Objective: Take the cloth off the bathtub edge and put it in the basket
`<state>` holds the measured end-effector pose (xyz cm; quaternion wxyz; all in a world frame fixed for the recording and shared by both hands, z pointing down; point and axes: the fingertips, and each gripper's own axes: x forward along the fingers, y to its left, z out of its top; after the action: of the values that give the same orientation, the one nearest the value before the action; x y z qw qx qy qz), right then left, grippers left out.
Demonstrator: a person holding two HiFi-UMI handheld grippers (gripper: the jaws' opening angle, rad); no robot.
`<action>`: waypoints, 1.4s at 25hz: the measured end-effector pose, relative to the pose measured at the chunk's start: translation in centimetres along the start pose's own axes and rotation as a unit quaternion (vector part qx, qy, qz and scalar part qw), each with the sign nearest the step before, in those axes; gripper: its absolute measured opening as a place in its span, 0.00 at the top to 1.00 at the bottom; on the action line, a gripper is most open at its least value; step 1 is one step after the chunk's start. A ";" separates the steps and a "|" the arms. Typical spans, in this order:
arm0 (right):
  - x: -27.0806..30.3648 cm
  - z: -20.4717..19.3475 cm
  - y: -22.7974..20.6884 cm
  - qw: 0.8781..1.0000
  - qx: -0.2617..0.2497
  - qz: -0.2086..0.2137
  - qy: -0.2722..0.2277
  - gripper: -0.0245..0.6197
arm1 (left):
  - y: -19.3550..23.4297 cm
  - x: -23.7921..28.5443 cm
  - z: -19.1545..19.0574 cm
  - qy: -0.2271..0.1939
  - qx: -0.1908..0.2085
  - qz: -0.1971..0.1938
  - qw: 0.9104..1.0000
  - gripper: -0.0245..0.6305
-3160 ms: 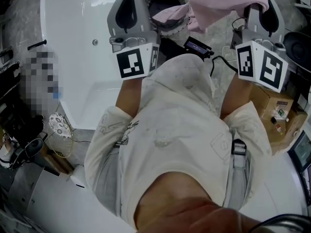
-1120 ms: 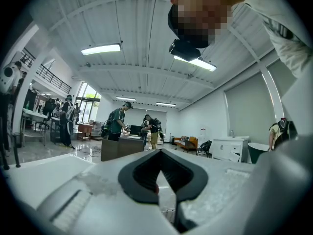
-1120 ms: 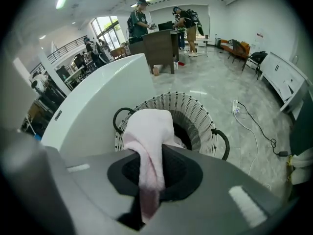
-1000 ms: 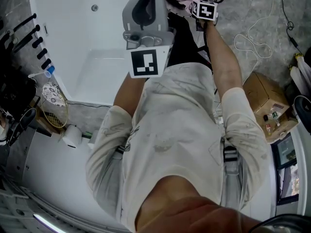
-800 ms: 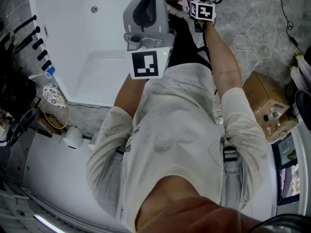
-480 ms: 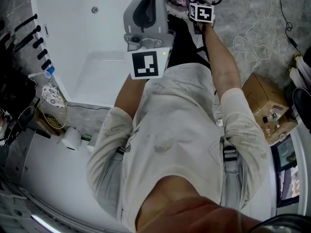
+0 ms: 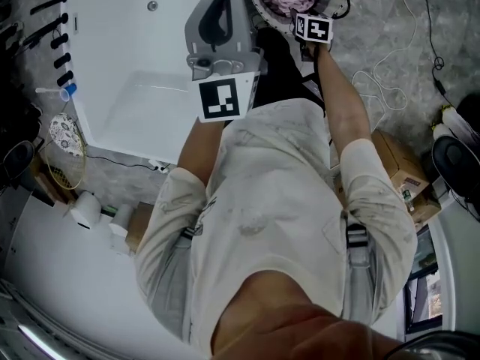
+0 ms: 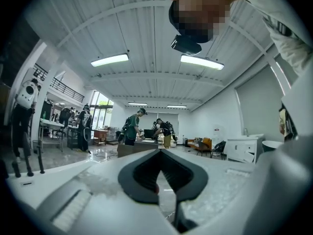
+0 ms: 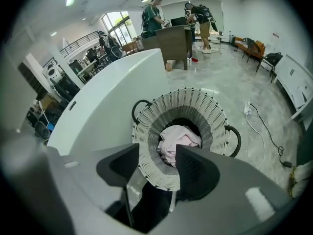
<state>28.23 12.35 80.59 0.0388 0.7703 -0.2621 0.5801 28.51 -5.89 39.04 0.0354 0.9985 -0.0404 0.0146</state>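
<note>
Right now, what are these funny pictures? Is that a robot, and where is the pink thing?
It is not a robot. A person holds a grabbing tool in each hand. One picture looks down from a camera on the person's head, and the other two come from cameras riding on the tools. The right gripper hangs over a white basket beside the bathtub. Its jaws have just opened and hold nothing. The pink cloth lies inside the basket. The left gripper is shut and empty.
</note>
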 end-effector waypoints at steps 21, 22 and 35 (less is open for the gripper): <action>-0.1 -3.5 20.1 0.958 -0.261 0.108 0.056 0.60 | 15.9 -22.9 3.4 -0.021 0.007 0.311 0.950 0.96; -0.2 -4.2 21.3 0.953 -0.275 0.113 0.060 0.60 | 16.4 -24.4 3.7 -0.026 0.005 0.326 0.945 0.96; -2.3 -12.2 34.2 0.863 -0.465 0.174 0.095 0.60 | 18.2 -45.4 4.0 -0.043 0.003 0.533 0.845 0.96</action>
<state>1.84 -11.80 74.11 0.3155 0.5460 -0.6264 0.4583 -18.11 -20.68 34.87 0.0176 0.8228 -0.5679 -0.0117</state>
